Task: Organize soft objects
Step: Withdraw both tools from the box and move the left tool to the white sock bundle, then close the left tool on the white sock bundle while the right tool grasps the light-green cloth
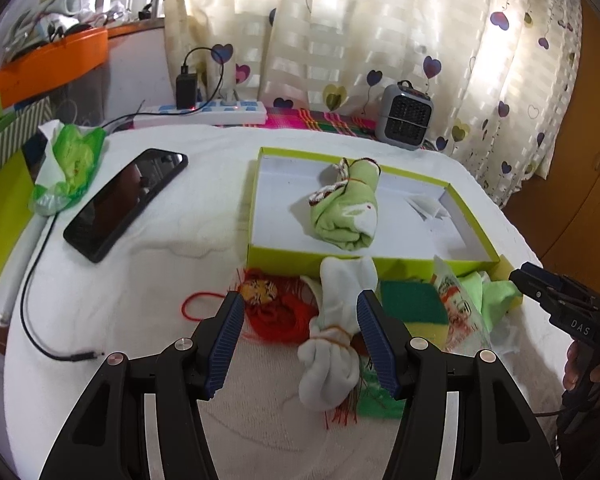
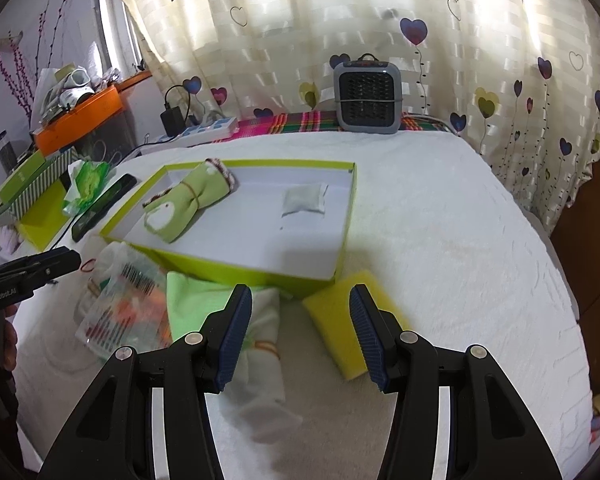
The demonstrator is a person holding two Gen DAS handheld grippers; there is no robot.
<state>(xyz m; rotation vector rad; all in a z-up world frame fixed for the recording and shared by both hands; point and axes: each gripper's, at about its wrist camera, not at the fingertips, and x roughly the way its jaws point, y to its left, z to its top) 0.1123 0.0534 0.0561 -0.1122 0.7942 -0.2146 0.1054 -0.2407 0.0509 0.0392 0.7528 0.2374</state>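
A lime-edged shallow box [image 1: 256, 216] lies on the white cloth and holds a rolled green sock bundle [image 1: 348, 208]. In front of the box lie a white sock bundle [image 1: 332, 340], red yarn [image 1: 278, 312], a green-and-yellow sponge [image 1: 414, 304] and a plastic packet [image 1: 458, 308]. My left gripper [image 1: 300, 308] hangs open over the white bundle, its pads not pressing it. My right gripper [image 2: 300, 300] is open above a pale green-and-white sock bundle [image 2: 264, 344]. A yellow sponge [image 2: 332, 320] lies beside that bundle. The box [image 2: 340, 216] also holds a white sachet [image 2: 304, 200].
A black phone [image 1: 128, 200], a green tissue pack [image 1: 72, 164] and a black cable [image 1: 36, 312] lie left of the box. A power strip [image 1: 204, 112] and a small grey heater [image 1: 406, 116] stand at the back by the curtain. The table edge drops off at right.
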